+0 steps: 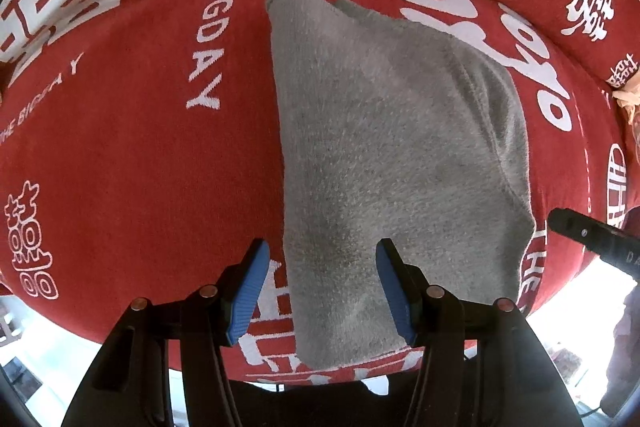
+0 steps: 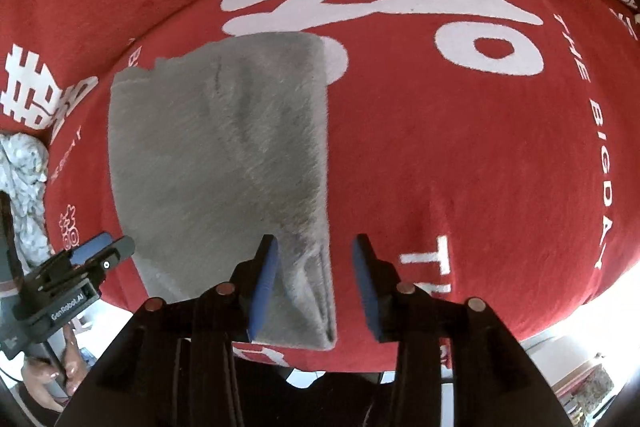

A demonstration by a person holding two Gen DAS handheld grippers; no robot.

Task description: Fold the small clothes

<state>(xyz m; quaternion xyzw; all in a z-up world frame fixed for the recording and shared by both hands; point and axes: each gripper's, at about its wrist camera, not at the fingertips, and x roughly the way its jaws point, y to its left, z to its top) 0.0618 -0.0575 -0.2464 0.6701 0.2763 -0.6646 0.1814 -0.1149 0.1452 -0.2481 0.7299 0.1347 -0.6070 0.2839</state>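
Both tongs, left (image 1: 320,287) and right (image 2: 314,287), are open and hold nothing, each over a near corner of the gray cloth (image 1: 384,155) lying flat on the red cushion (image 1: 140,147), maybe ready to grab and fold it.

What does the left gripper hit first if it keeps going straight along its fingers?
Probably the grey garment: the open left gripper straddles its near left edge, on the red printed cover. Height above the cloth is unclear.
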